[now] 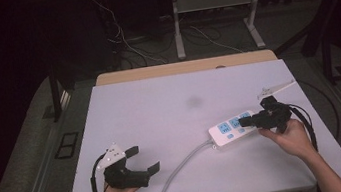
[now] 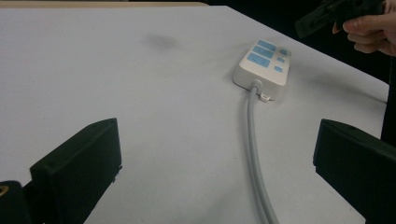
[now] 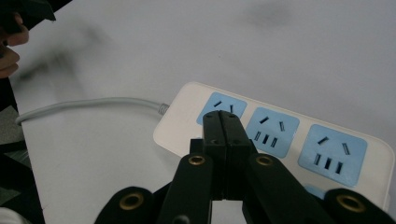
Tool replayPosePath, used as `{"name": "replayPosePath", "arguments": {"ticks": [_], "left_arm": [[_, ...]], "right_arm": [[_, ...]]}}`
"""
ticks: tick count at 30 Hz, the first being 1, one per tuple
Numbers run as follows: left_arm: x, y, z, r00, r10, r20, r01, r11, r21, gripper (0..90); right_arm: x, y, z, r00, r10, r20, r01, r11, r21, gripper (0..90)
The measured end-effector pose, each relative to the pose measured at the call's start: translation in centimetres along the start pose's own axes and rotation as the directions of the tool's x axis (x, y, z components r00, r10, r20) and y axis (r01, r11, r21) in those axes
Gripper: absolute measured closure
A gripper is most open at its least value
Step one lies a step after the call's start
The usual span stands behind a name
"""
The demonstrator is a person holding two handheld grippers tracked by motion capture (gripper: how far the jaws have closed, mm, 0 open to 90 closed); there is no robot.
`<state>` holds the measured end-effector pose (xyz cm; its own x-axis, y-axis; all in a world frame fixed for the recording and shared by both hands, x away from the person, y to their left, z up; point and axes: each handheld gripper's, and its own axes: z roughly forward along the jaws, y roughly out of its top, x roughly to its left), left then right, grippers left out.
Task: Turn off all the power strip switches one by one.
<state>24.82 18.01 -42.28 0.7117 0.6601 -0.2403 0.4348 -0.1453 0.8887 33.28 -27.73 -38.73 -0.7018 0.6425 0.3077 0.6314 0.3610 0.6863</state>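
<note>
A white power strip (image 1: 229,130) with three blue socket faces lies at the table's right, and its grey cable (image 1: 178,168) runs off the front edge. My right gripper (image 1: 244,122) is shut with nothing between its jaws. In the right gripper view its tips (image 3: 221,117) sit over the blue socket nearest the cable end of the power strip (image 3: 180,130); I cannot tell whether they touch it. My left gripper (image 1: 143,159) rests open at the front left. In the left gripper view the strip (image 2: 261,70) and cable (image 2: 254,154) lie ahead of its wide-apart jaws (image 2: 215,163).
A faint dark smudge (image 1: 193,102) marks the white table (image 1: 160,107) at mid-back. A wooden strip (image 1: 184,67) runs along the far edge. Beyond it are desk legs and loose wires (image 1: 125,41) on the floor. The right gripper's black cable (image 1: 308,122) loops near the right edge.
</note>
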Motion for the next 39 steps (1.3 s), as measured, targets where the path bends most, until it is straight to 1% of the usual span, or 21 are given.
{"name": "replayPosePath", "arguments": {"ticks": [5, 9, 13, 18, 24, 35, 37, 39], "left_arm": [[0.0, 0.0, 0.0, 1.0, 0.001, -0.001, -0.001, 1.0, -0.001, 0.0], [0.0, 0.0, 0.0, 1.0, 0.002, -0.001, -0.002, 1.0, -0.001, 0.0], [0.0, 0.0, 0.0, 1.0, 0.001, -0.002, -0.001, 1.0, 0.0, 0.0], [0.0, 0.0, 0.0, 1.0, 0.001, -0.002, -0.001, 1.0, 0.001, 0.0], [0.0, 0.0, 0.0, 1.0, 0.0, -0.002, 0.0, 1.0, 0.001, 0.0], [0.0, 0.0, 0.0, 1.0, -0.002, -0.002, 0.002, 1.0, 0.002, 0.0], [0.0, 0.0, 0.0, 1.0, 0.0, -0.001, 0.0, 1.0, 0.003, 0.0], [0.0, 0.0, 0.0, 1.0, 0.0, -0.001, 0.0, 1.0, 0.003, 0.0]], "right_arm": [[0.0, 0.0, 0.7, 1.0, -0.004, 0.002, 0.004, 0.9997, 0.023, 90.0], [-0.4, -0.3, 1.4, 0.9999, -0.004, 0.016, 0.003, 0.9987, 0.051, 90.0], [-0.7, -0.5, 1.7, 0.9997, 0.001, 0.025, -0.003, 0.998, 0.063, 90.0], [-1.1, -0.6, 1.8, 0.9995, 0.006, 0.03, -0.008, 0.9979, 0.064, 90.0], [-1.3, -0.6, 2.2, 0.9995, 0.005, 0.031, -0.007, 0.9975, 0.07, 90.0], [-1.8, -1.0, 2.8, 0.9991, 0.006, 0.043, -0.01, 0.9953, 0.097, 90.0], [-1.9, -1.1, 2.8, 0.9988, 0.012, 0.046, -0.017, 0.9941, 0.107, 90.0], [-2.1, -1.2, 2.8, 0.9988, 0.018, 0.045, -0.022, 0.9945, 0.102, 90.0]]}}
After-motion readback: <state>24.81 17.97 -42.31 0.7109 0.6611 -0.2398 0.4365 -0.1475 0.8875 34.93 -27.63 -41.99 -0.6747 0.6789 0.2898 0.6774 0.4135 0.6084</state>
